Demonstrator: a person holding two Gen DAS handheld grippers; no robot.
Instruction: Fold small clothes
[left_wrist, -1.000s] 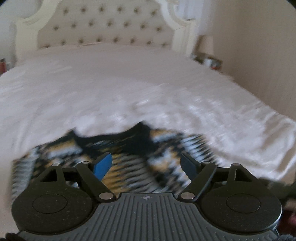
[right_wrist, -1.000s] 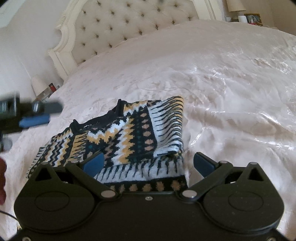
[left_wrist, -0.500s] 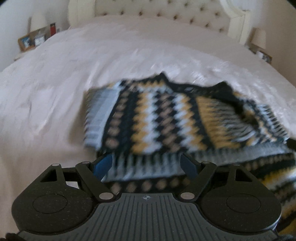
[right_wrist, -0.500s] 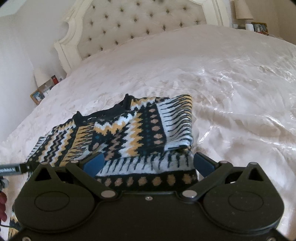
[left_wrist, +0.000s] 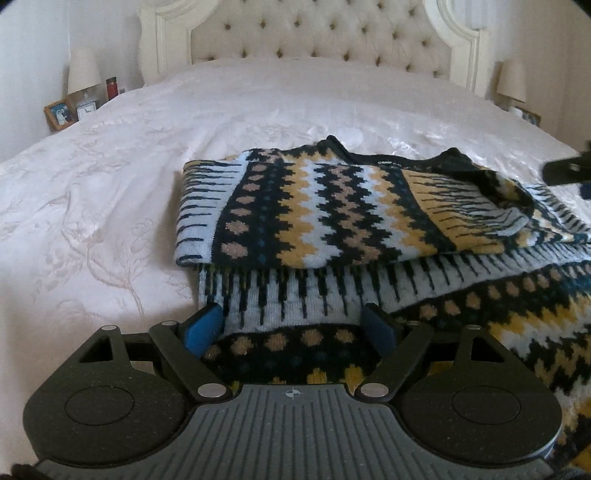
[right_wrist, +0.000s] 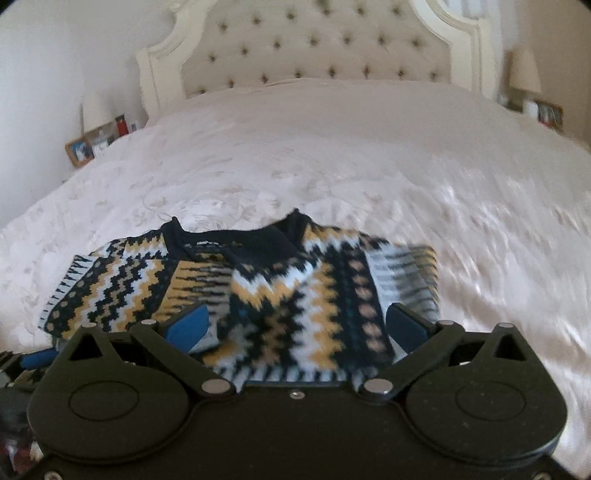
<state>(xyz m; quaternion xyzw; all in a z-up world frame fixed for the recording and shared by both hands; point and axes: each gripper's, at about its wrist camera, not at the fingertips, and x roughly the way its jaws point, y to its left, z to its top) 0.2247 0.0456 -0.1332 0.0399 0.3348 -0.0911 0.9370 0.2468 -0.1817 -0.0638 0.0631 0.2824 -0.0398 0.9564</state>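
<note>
A knitted sweater (left_wrist: 332, 206) in navy, yellow and pale blue zigzags lies on the white bedspread (left_wrist: 110, 184), with its sleeves folded in over the body. My left gripper (left_wrist: 291, 321) is open and low over the near left corner of the hem; the knit lies between its blue pads (left_wrist: 201, 328) without being pinched. In the right wrist view the sweater (right_wrist: 295, 280) fills the centre, collar away from me. My right gripper (right_wrist: 295, 321) hovers open above the sweater's right half. Its finger (left_wrist: 565, 171) shows at the right edge of the left wrist view.
A tufted cream headboard (left_wrist: 317, 33) closes the far end of the bed. Nightstands flank it, each with a lamp (left_wrist: 83, 70); the left one also has a picture frame (left_wrist: 59, 114). The bedspread stretches wide on all sides of the sweater.
My left gripper has swung round and come down to the sweater's near hem, facing the headboard. My right gripper has shifted and rolled so the sweater sits centred under it.
</note>
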